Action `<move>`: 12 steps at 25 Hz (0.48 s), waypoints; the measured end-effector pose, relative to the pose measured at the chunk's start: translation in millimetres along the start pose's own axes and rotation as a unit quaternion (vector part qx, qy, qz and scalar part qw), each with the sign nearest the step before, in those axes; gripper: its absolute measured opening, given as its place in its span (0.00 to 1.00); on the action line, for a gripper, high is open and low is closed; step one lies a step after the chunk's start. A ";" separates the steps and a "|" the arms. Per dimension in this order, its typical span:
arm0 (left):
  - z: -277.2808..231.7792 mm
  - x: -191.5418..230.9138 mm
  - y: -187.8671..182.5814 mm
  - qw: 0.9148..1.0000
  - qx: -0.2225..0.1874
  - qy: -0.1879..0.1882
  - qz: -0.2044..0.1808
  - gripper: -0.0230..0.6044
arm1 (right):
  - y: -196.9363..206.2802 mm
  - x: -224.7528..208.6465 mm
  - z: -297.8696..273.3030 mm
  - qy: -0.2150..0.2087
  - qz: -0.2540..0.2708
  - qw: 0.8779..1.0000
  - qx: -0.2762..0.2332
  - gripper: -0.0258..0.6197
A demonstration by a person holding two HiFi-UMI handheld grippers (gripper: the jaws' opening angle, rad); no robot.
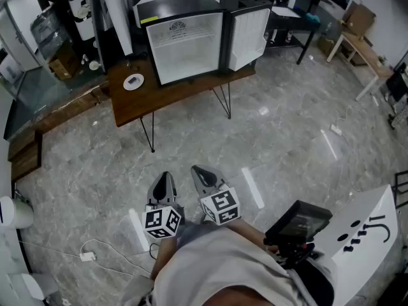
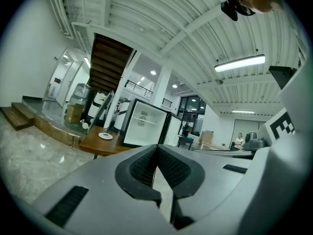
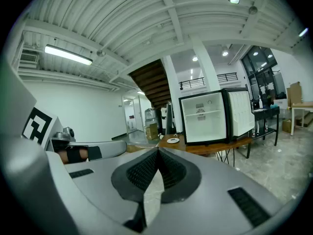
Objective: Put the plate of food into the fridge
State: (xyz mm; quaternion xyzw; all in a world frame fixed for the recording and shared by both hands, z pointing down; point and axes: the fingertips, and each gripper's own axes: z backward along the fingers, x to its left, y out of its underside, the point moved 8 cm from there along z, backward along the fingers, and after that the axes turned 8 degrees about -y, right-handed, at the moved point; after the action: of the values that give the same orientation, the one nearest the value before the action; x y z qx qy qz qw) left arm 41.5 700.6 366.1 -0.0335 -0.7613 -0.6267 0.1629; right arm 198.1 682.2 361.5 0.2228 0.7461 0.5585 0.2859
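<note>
left grey gripper [image 2: 157, 150]: jaws together, empty | right grey gripper [image 3: 157, 152]: jaws together, empty | small round white plate [image 1: 133, 81]: on brown wooden table [image 1: 167, 95], beside open black mini fridge [image 1: 185, 43], well apart from both grippers

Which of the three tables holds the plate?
The dark brown table with thin black legs: the plate lies on its left end, beside the open fridge. The black desk and the pale desk stand farther right.
</note>
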 end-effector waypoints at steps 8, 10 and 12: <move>-2.3 34.4 -18.0 1.000 -0.018 0.004 -0.001 0.07 | -8.3 21.2 -30.5 -0.003 0.012 1.000 -0.011 0.07; 0.8 47.5 -18.9 1.000 -0.017 0.002 -0.001 0.07 | -5.4 30.7 -40.0 -0.006 0.009 1.000 -0.012 0.07; 2.4 59.4 -20.3 1.000 -0.016 0.000 0.001 0.07 | -3.5 37.5 -50.1 -0.014 0.002 1.000 -0.014 0.07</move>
State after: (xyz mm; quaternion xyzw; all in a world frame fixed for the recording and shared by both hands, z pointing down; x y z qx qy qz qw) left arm -20.2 689.4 363.8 -0.0370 -0.7515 -0.6383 0.1628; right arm 136.6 670.3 362.2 0.2282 0.7340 0.5661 0.2978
